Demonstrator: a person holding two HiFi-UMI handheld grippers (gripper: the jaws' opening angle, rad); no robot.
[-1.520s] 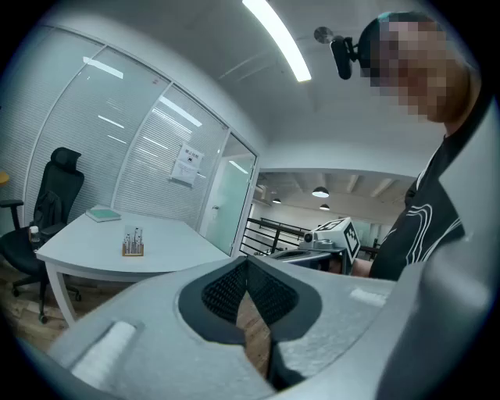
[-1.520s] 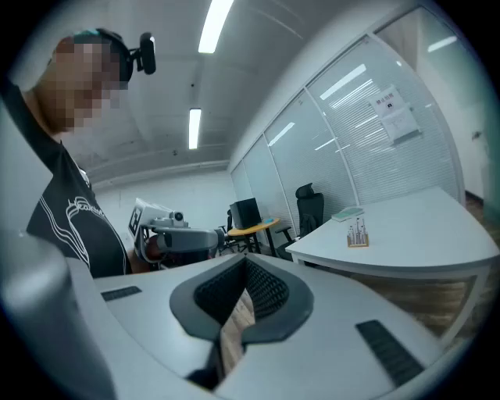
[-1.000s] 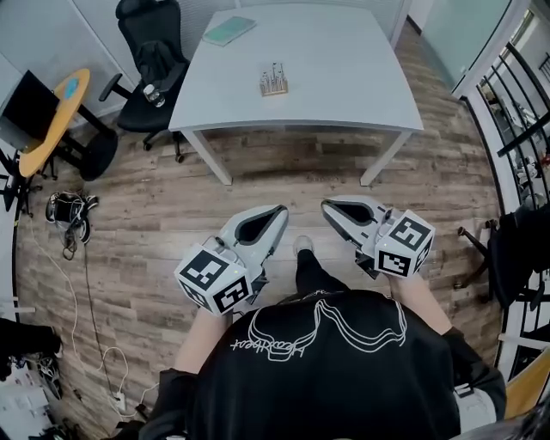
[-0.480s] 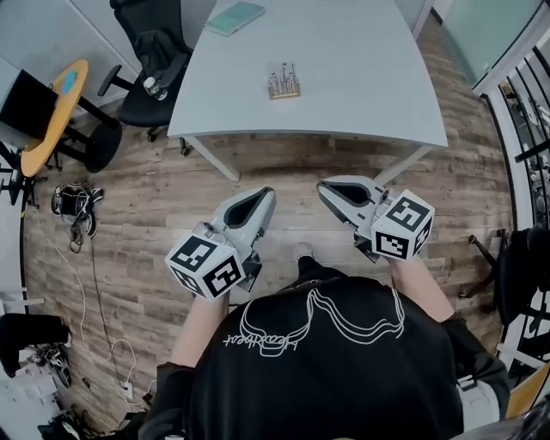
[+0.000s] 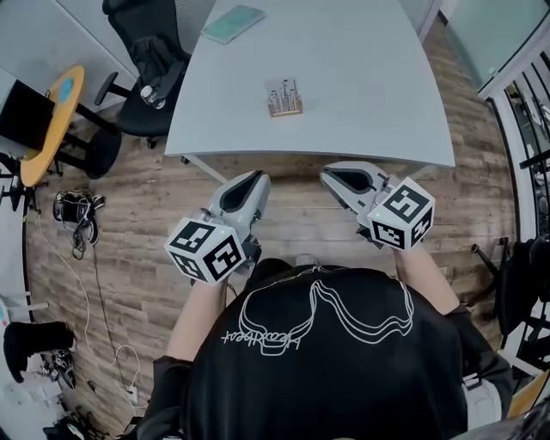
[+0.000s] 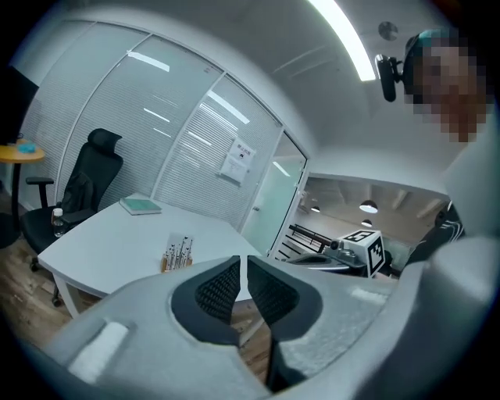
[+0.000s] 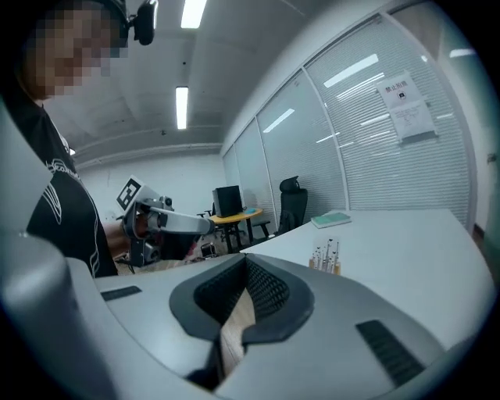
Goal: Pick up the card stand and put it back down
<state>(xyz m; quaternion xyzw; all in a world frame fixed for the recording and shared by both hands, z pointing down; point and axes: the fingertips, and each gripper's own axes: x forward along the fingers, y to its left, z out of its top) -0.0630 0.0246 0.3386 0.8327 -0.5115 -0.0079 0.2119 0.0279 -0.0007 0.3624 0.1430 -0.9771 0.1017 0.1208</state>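
Though neither pair holds anything, my left fingers (image 5: 254, 175) (image 6: 243, 262) are drawn almost together, with only a sliver of gap between the ribbed black pads, and my right fingers (image 5: 332, 172) (image 7: 244, 262) are pressed fully closed. Both point towards the pale grey counter (image 5: 369, 77), just short of its near edge, above the wood-plank floor (image 5: 129, 223).

The small card stand (image 5: 284, 99) (image 6: 177, 254) (image 7: 327, 258) stands upright on that counter, well ahead of both pairs and between the lines they point along. It is a low block of light wood with a cluster of thin metal wires rising straight from its top.

Beyond it, towards my left fingers' side, lies a flat teal book (image 5: 234, 23) (image 6: 141, 206) (image 7: 331, 220). A white printed sheet (image 6: 237, 162) (image 7: 410, 109) hangs on the glass wall (image 6: 156, 125) past the counter, its print too small to read. White script runs across my black shirt (image 5: 318, 361); I cannot make it out.
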